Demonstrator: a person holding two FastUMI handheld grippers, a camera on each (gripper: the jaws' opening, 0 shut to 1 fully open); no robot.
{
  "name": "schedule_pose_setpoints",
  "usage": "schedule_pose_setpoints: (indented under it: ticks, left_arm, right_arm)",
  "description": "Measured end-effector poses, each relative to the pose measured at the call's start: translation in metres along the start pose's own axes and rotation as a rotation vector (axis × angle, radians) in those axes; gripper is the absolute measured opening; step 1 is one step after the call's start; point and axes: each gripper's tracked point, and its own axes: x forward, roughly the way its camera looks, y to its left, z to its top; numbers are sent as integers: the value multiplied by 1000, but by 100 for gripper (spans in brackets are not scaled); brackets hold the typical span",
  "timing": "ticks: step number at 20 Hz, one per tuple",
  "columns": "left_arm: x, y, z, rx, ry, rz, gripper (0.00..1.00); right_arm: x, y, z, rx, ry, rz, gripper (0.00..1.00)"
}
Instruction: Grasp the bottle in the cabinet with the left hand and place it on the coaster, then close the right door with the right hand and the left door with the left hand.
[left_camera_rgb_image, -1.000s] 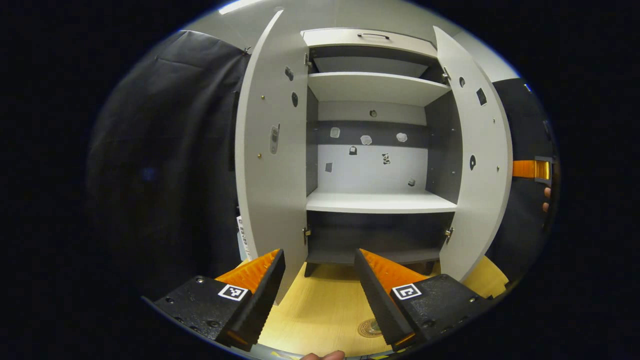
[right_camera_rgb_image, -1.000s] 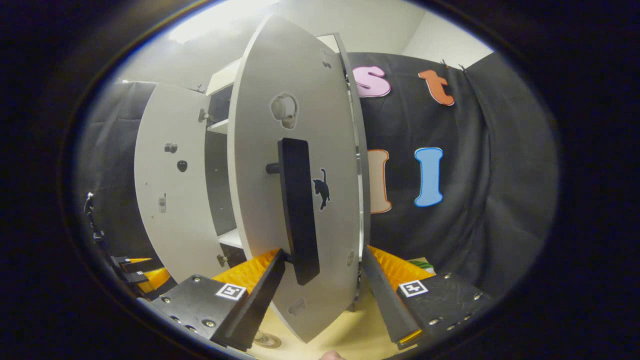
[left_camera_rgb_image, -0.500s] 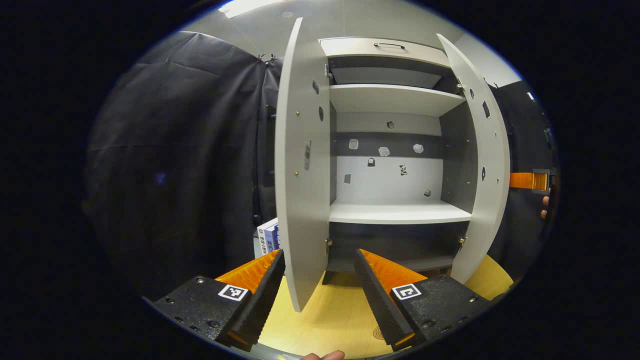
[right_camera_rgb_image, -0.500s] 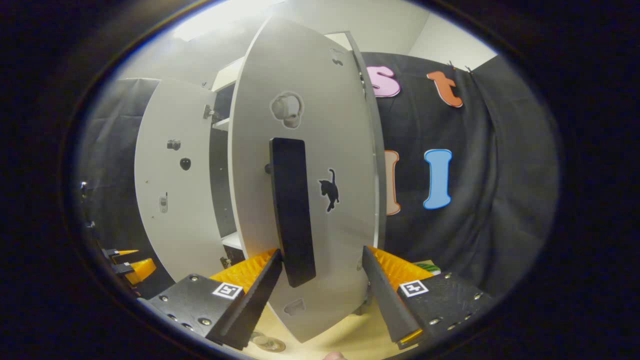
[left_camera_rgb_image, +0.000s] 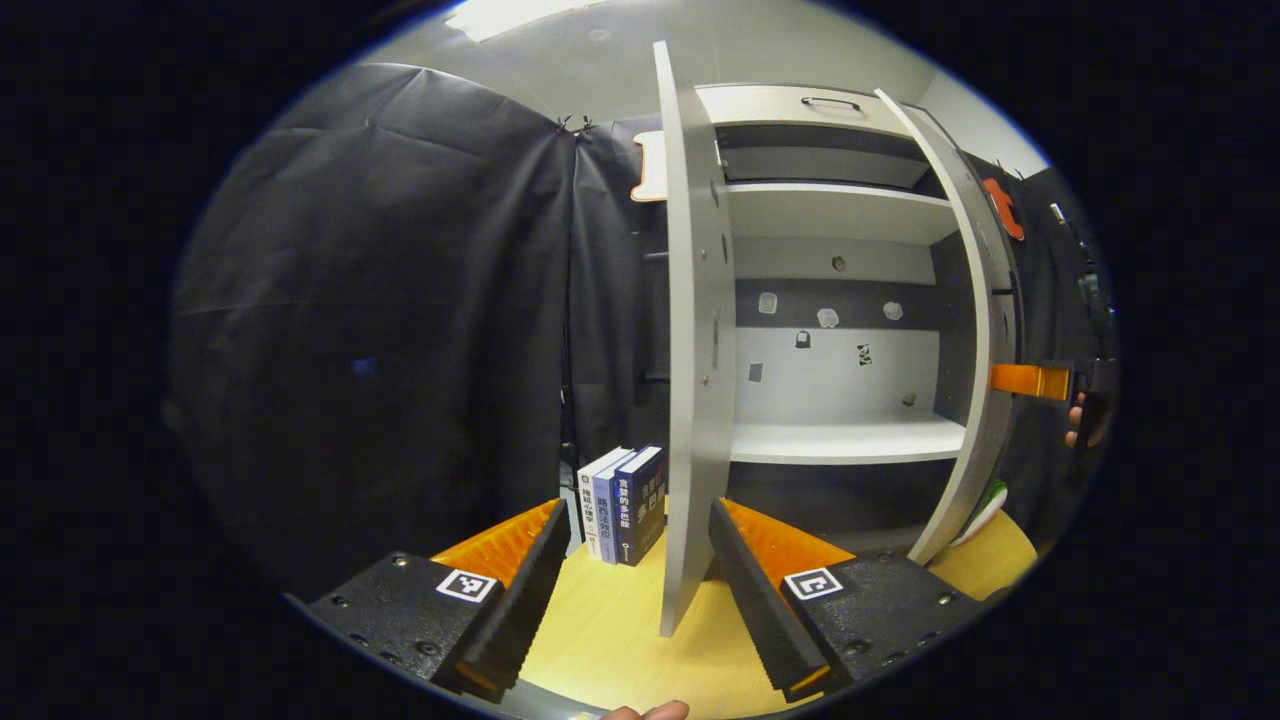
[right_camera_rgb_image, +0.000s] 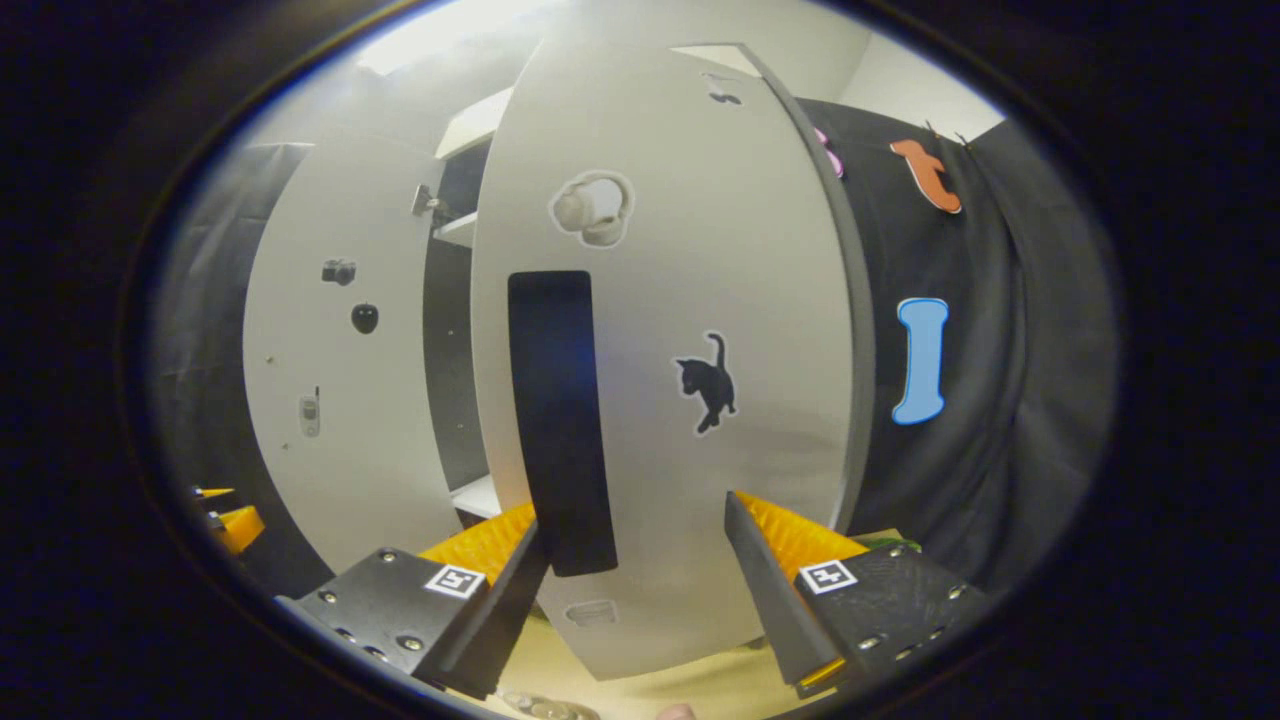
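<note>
The white cabinet (left_camera_rgb_image: 840, 440) stands open, and the shelves I can see hold nothing. Its left door (left_camera_rgb_image: 690, 330) faces me edge-on in the left gripper view, its lower edge between the fingers of my open left gripper (left_camera_rgb_image: 640, 590). The right door (left_camera_rgb_image: 985, 330) is partly swung in. In the right gripper view the right door's outer face (right_camera_rgb_image: 690, 300) is close ahead, with its black handle (right_camera_rgb_image: 560, 420) just above my open right gripper (right_camera_rgb_image: 640, 590). The left door's inner face (right_camera_rgb_image: 340, 350) shows behind. A small glassy thing (right_camera_rgb_image: 545, 706) lies at the bottom edge; I cannot tell what it is.
Three upright books (left_camera_rgb_image: 625, 500) stand on the wooden table (left_camera_rgb_image: 610, 640) left of the cabinet. A green and white thing (left_camera_rgb_image: 990, 495) lies by the right door's foot. The right gripper and a hand (left_camera_rgb_image: 1045, 382) show beyond that door. Black cloth walls surround the booth.
The left gripper view has swung left, bringing the left door from an angled face to edge-on between its fingers. The right door has turned inward, more face-on to the right gripper.
</note>
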Motion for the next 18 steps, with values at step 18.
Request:
schedule_pose_setpoints:
  ticks: [18]
  left_arm:
    - [45,70,52,-42,-72,16,87]
  right_arm:
    - [61,24,-3,-110,-98,-188,98]
